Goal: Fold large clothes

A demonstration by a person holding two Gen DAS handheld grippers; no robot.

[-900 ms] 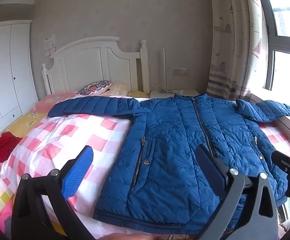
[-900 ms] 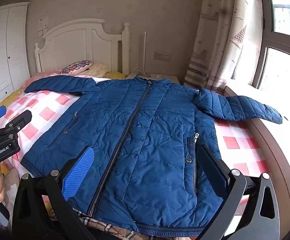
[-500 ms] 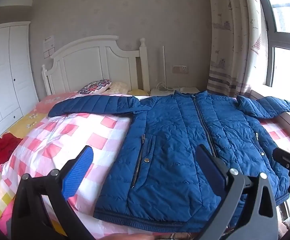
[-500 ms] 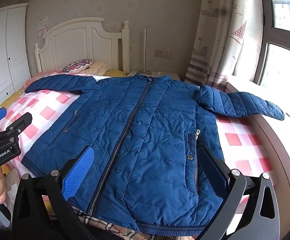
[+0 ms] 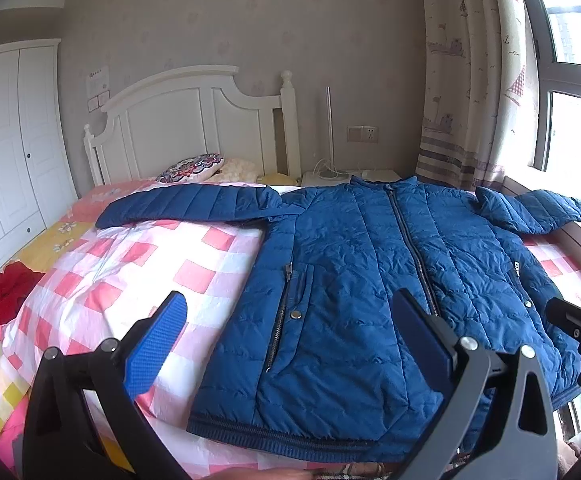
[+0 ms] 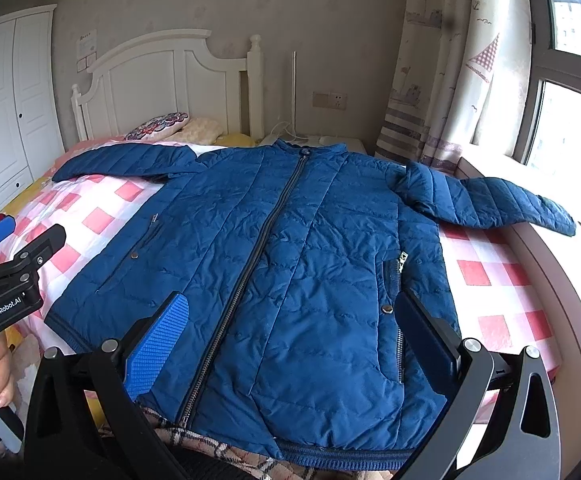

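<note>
A blue quilted jacket (image 5: 370, 280) lies flat and zipped on the bed, front up, both sleeves spread out sideways; it also shows in the right wrist view (image 6: 290, 260). My left gripper (image 5: 290, 336) is open and empty, held above the jacket's lower left part near the hem. My right gripper (image 6: 294, 332) is open and empty above the jacket's lower front, with the zip running between its fingers. Each gripper shows at the edge of the other's view: the right one (image 5: 578, 320) and the left one (image 6: 14, 264).
The bed has a pink and white checked cover (image 5: 138, 264) and a white headboard (image 5: 194, 128). A patterned pillow (image 5: 190, 166) lies at its head. A red cloth (image 5: 6, 290) lies at the left edge. A window sill (image 6: 550, 264) and curtain (image 6: 442, 80) are on the right, a white wardrobe (image 5: 6, 152) on the left.
Both views have shifted slightly: the jacket sits a little higher and closer in frame. The grippers stay open and the jacket has not moved.
</note>
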